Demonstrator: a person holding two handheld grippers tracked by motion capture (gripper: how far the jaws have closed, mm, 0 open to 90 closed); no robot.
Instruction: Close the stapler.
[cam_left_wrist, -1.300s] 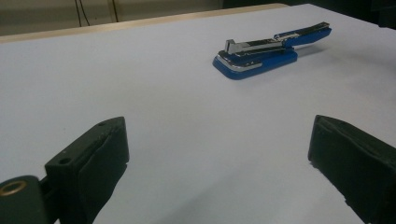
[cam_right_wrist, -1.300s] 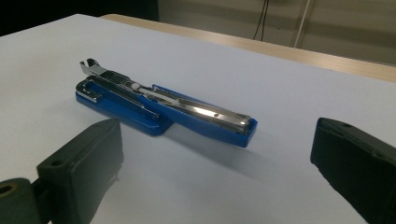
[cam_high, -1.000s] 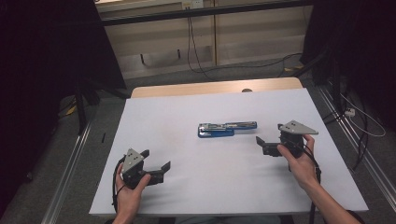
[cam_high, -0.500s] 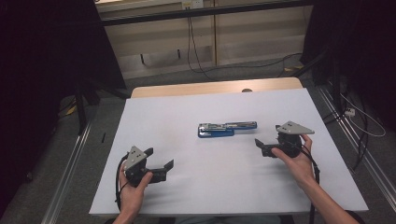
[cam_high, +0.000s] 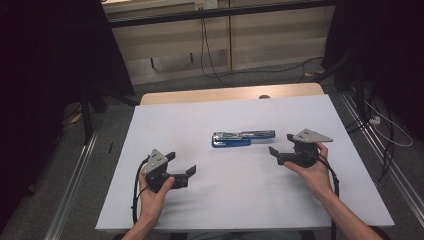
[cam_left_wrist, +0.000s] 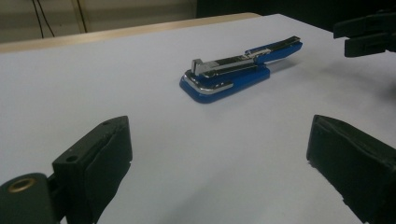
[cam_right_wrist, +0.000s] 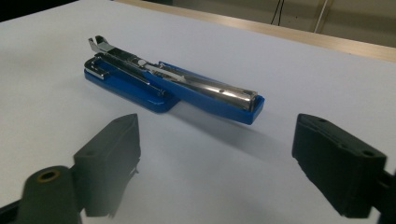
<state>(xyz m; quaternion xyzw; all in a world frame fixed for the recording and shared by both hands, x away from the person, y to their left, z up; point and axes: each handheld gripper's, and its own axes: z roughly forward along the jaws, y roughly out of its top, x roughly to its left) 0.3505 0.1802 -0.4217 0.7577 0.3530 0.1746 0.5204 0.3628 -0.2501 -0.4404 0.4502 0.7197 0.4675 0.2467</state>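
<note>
Stapler (cam_high: 243, 138) lies mid-table, opened flat. Left gripper (cam_high: 181, 167) gapes near-left; right gripper (cam_high: 281, 143), jaws apart but just closing in on nothing, sits beside its raised arm. A skewed pinch could snap that arm shut.

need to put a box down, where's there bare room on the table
Free: the far strip between the stapler and the table's wooden edge, and the near middle between the left gripper and right gripper. Crowded: the gap from stapler to right gripper.
</note>
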